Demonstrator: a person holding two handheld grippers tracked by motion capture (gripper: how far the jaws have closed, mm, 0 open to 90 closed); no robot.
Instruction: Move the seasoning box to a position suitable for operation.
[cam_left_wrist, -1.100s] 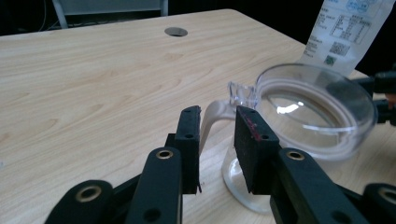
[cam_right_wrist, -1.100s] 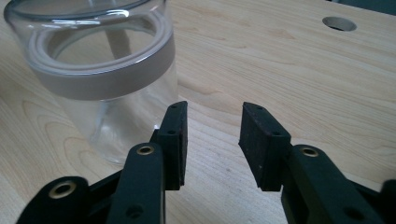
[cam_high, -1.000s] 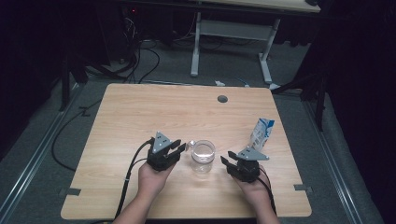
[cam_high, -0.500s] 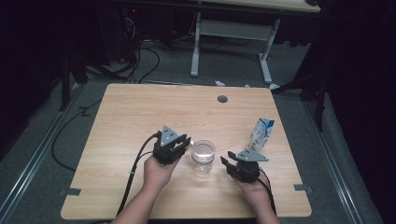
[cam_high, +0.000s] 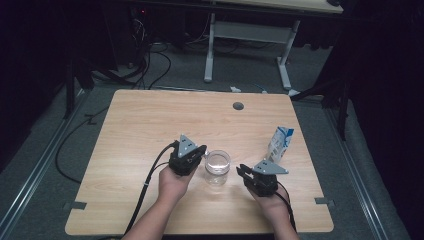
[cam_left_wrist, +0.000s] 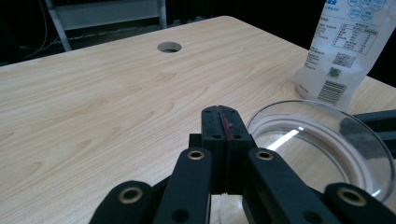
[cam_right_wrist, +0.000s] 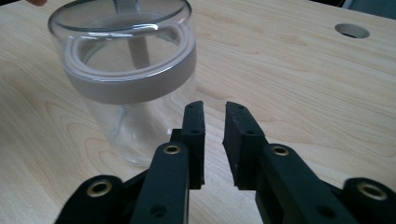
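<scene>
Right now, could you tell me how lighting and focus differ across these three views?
High view: table lit, surroundings nearly black, clear jar glinting. Left gripper view: jaws sharp, a bright streak of glare in the jar, pouch print readable. Right gripper view: the jar's rim catches highlights, near knuckles slightly soft.

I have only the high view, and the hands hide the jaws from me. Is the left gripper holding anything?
Observer: No. In the left gripper view, the left gripper is shut on nothing; the jar stands beside it.
Operator: And the right one?
Observer: The right gripper has a narrow gap with nothing in it; its jaws have just been closing.
Operator: Is the jar covered?
Observer: Yes. The right gripper view shows a clear lid with a grey ring on it.
</scene>
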